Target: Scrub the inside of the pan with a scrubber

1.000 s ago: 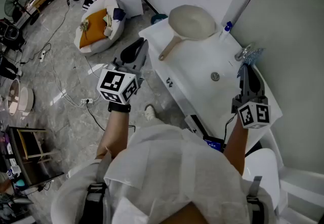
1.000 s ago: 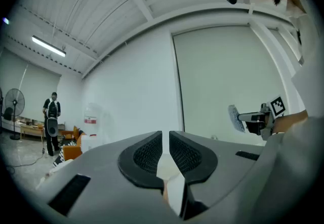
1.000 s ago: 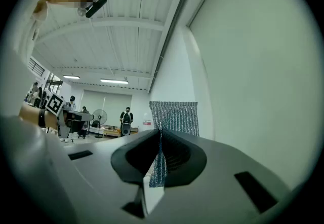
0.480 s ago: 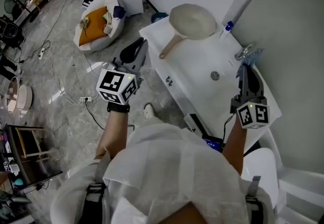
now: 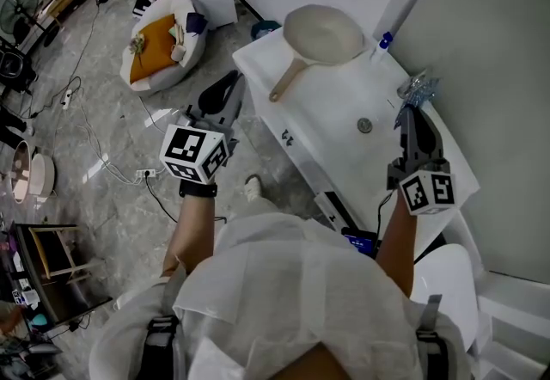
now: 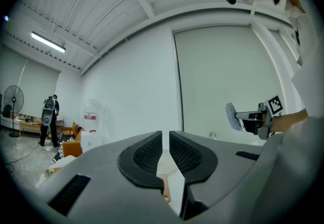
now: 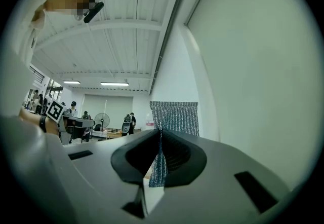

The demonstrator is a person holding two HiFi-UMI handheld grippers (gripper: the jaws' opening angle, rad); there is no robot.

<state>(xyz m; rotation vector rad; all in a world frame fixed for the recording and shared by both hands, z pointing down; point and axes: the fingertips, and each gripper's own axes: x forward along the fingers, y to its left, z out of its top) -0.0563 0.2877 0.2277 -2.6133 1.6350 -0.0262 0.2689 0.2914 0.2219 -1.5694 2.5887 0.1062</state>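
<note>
Your right gripper [image 5: 411, 114] is clamped on the scrubber [image 5: 418, 91]. The head view shows only a silvery tuft sticking out past its tips, near the wall at the right end of the white sink top [image 5: 331, 125]. The right gripper view makes the hold plain: the glittery mesh is pinched flat between the two pads and fans out above them against the pale wall.

Your left gripper [image 5: 234, 86] holds nothing. From the head view you cannot judge its jaws, but the left gripper view shows the pads drawn almost together, with only a thin slit between them and nothing in it. Low in that slit, well beyond the jaws, a bit of the pan's tan handle [image 6: 163, 187] shows.

The pan [image 5: 325, 36] is clearest from the head view. It sits upright on the far left corner of the sink top, its pale inside facing up and its handle pointing toward the left gripper, well apart from both grippers. The drain [image 5: 365, 125] lies between the pan and the scrubber. The left gripper view also catches the scrubber side-on, off to the right
</note>
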